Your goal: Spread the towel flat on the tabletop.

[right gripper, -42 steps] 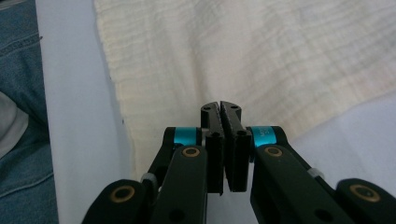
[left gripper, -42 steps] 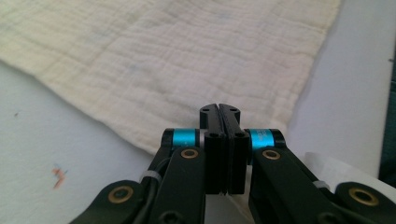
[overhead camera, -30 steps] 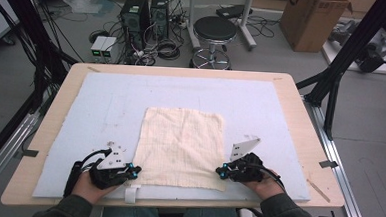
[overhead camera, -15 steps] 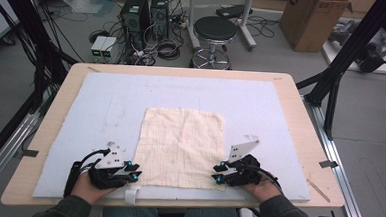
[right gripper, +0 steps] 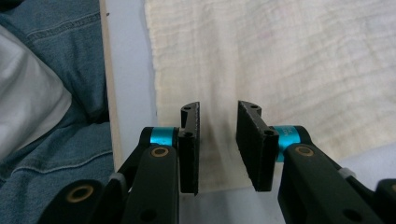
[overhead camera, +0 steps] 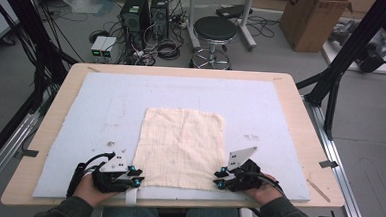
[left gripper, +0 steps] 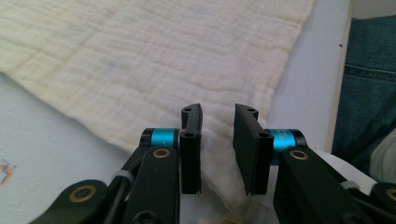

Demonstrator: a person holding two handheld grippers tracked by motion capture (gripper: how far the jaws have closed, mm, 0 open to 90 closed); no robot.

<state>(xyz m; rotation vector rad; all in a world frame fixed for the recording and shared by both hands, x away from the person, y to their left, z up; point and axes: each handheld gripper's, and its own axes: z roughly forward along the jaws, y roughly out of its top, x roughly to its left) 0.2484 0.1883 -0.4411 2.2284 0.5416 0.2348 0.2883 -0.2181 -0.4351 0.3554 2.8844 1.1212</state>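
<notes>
The cloth [overhead camera: 181, 147] is a pale cream square of crinkled, gauzy fabric with a faint grid pattern. It lies spread flat, a single layer, on the light blue mat [overhead camera: 106, 109] covering the counter, nearer the person's edge. Its sides run roughly parallel with the mat's, and its near edge stops just short of the mat's near edge.

One camera sits high above the person's side and looks forward and down on the whole wooden table [overhead camera: 300, 124] with its pale blue mat. Two more ride very close behind each gripper's black jaws. All three see the near edge of the cream square cloth [overhead camera: 182, 140] [left gripper: 154, 60] [right gripper: 289, 60].
</notes>
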